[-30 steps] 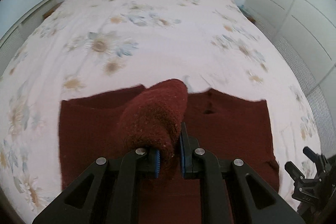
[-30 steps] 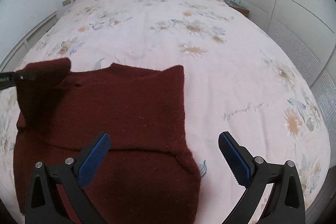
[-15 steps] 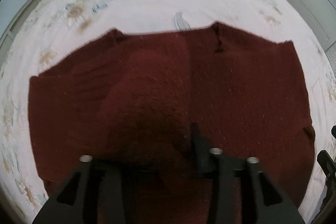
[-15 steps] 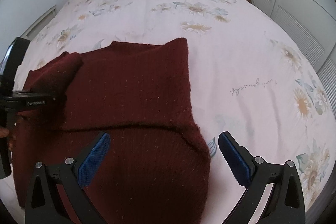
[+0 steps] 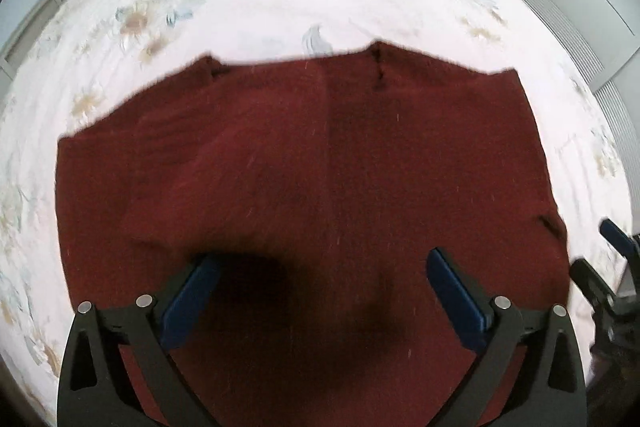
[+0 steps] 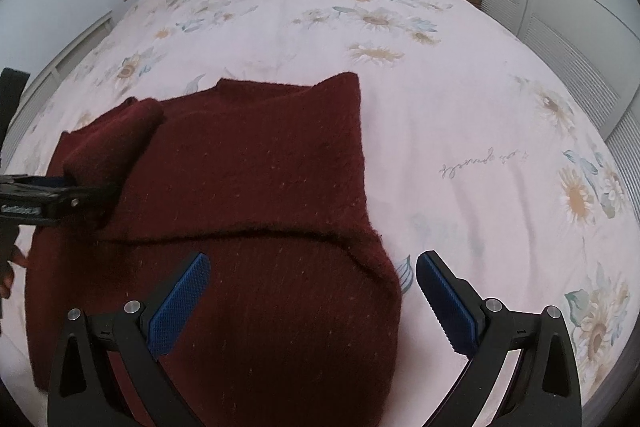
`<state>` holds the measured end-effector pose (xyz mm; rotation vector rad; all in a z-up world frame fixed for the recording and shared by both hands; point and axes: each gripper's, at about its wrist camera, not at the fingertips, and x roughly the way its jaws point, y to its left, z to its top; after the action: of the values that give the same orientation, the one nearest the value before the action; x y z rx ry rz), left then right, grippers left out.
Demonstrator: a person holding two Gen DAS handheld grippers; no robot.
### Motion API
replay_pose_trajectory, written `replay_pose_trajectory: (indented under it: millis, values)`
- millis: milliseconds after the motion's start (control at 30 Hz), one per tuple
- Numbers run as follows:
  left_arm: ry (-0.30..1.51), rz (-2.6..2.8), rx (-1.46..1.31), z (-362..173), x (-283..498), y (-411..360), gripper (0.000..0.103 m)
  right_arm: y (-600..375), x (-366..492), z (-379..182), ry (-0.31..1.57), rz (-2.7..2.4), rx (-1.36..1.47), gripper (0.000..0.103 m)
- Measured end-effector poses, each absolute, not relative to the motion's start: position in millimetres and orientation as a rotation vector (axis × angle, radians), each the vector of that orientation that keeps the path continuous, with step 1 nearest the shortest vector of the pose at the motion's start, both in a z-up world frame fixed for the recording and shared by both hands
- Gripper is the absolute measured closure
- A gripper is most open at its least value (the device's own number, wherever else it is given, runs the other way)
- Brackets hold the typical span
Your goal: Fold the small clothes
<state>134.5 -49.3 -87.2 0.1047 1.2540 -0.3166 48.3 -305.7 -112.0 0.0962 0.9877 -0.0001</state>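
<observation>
- Left hand-held gripper [image 5: 320,291] wide over the sweater [image 5: 320,167], sleeve seemingly just laid.
- Right hand-held gripper [image 6: 312,291] wide too; should pinch the bed-foot hem squarely.

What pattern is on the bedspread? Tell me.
Pale pink bedspread printed with daisy-like flowers; the right wrist view shows it best.
</observation>
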Motion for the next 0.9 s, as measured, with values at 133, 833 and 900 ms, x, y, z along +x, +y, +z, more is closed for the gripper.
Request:
replay_pose_trajectory:
  millis: [133,833,900]
  values:
    - [1.272,-0.289,0.074,-95,121,-18,0.002,-304,46,-115,0.996,0.003,0.095,0.000]
    - [1.249,-0.023,0.190,-126,114,99,0.002,-268,58,-120,1.031,0.072,0.021,0.000]
    - [1.254,-0.017,0.186,-131,116,104,0.003,-264,59,-120,1.035,0.073,0.012,0.000]
